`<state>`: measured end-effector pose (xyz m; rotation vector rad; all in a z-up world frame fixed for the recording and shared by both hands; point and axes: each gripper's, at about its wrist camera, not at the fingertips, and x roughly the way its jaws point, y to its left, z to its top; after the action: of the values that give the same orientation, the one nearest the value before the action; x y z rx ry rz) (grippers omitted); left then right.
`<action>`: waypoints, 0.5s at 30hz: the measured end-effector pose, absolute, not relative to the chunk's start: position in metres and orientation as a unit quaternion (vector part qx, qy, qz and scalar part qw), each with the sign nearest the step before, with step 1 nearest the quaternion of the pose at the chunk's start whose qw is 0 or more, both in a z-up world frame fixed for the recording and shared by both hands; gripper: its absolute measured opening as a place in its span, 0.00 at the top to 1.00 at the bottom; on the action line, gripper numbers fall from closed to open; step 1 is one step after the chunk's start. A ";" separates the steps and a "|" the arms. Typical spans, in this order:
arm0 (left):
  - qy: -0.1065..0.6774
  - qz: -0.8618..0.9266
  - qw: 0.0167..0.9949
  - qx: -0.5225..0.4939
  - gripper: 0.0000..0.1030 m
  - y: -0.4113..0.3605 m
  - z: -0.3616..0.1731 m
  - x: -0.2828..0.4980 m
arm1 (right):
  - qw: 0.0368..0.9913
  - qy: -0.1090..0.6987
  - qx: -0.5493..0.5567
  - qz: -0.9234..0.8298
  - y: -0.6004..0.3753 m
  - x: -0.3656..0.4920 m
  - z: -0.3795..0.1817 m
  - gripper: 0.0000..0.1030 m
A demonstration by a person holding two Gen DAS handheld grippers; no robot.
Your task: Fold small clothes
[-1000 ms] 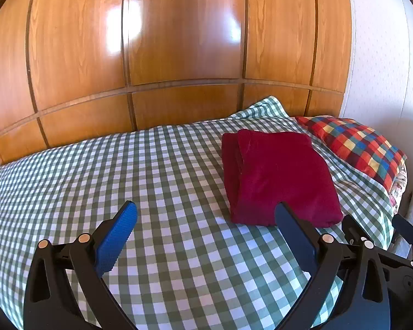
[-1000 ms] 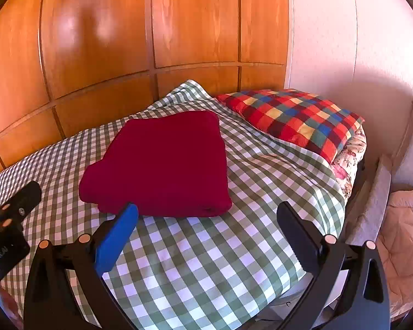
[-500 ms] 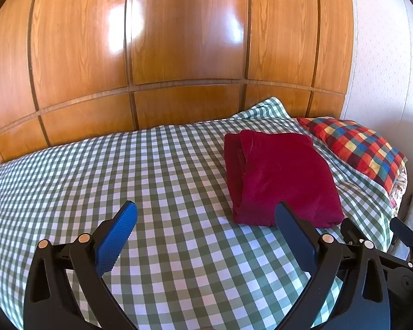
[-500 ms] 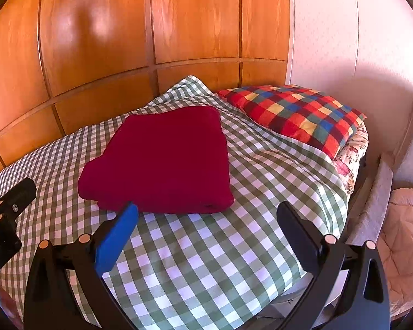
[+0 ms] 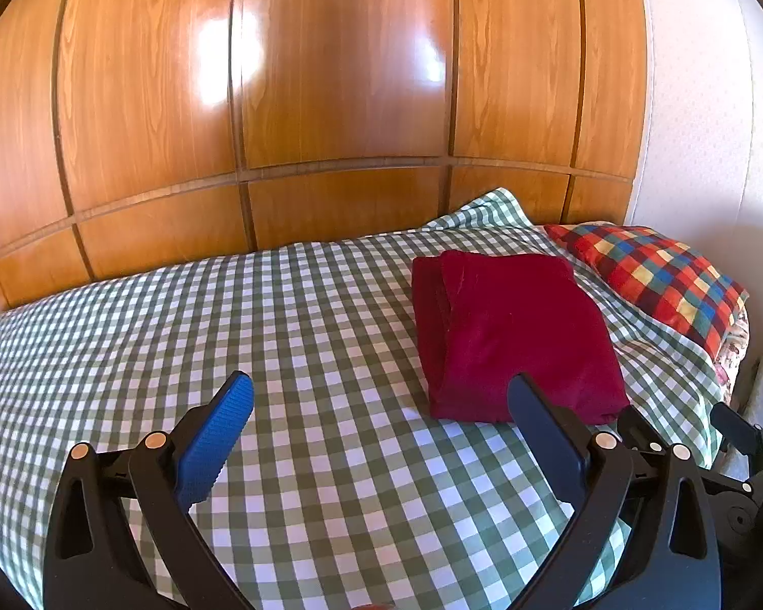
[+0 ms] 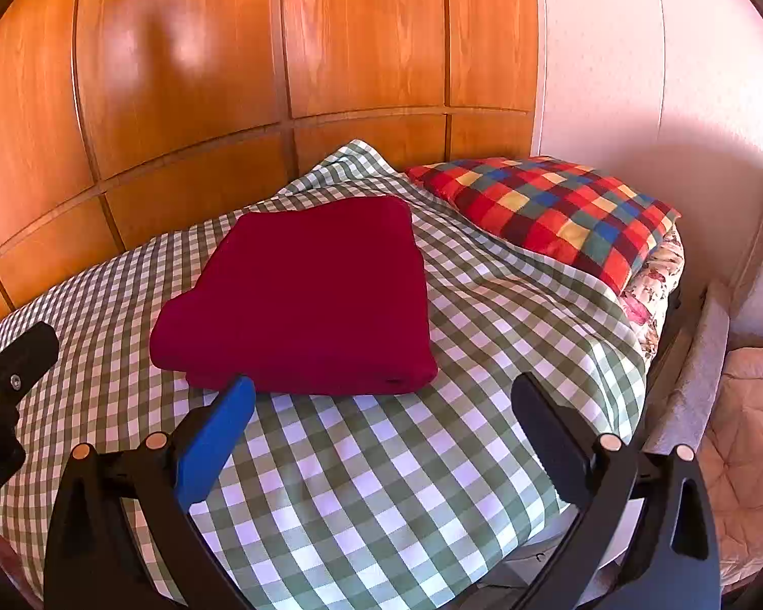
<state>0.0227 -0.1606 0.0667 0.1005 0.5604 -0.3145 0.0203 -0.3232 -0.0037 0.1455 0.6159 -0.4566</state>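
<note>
A dark red garment [image 5: 514, 335] [image 6: 305, 300] lies folded into a flat rectangle on the green-checked bed cover [image 5: 280, 356] [image 6: 381, 483]. My left gripper [image 5: 376, 396] hovers open over the cover, left of and nearer than the garment, nothing between its fingers. My right gripper [image 6: 381, 396] is open too, just in front of the garment's near edge and apart from it. In the left wrist view part of the right gripper's body shows at the right edge; the left gripper's body shows at the left edge of the right wrist view.
A bright multicoloured checked pillow [image 5: 651, 279] [image 6: 549, 213] rests at the head of the bed, right of the garment. Wooden panelled doors [image 5: 330, 101] rise behind the bed. A pale wall [image 6: 636, 76] and a quilted pink fabric [image 6: 737, 432] lie to the right.
Both grippers have shifted slightly, bringing the right one a little closer to the garment. The garment stays still and both grippers remain open.
</note>
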 end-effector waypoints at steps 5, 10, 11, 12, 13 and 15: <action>0.275 -0.155 0.948 0.049 0.04 -0.160 0.067 0.022 | 0.925 0.299 0.071 -0.223 -0.322 0.021 -0.004 0.02; 0.281 -0.159 0.945 0.044 0.04 -0.159 0.065 0.023 | 0.925 0.301 0.071 -0.222 -0.324 0.021 -0.005 0.02; 0.282 -0.159 0.945 0.044 0.04 -0.159 0.065 0.023 | 0.924 0.302 0.070 -0.222 -0.323 0.022 -0.006 0.02; 0.285 -0.159 0.944 0.045 0.04 -0.160 0.064 0.024 | 0.924 0.303 0.071 -0.222 -0.323 0.022 -0.006 0.02; 0.285 -0.158 0.944 0.044 0.04 -0.160 0.063 0.024 | 0.924 0.304 0.072 -0.221 -0.324 0.023 -0.007 0.02; 0.283 -0.157 0.945 0.041 0.04 -0.158 0.062 0.026 | 0.923 0.306 0.073 -0.219 -0.325 0.024 -0.009 0.02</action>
<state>0.0261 -0.1580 0.0624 0.0842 0.5763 -0.3208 0.0241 -0.3254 -0.0087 0.1492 0.6288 -0.4500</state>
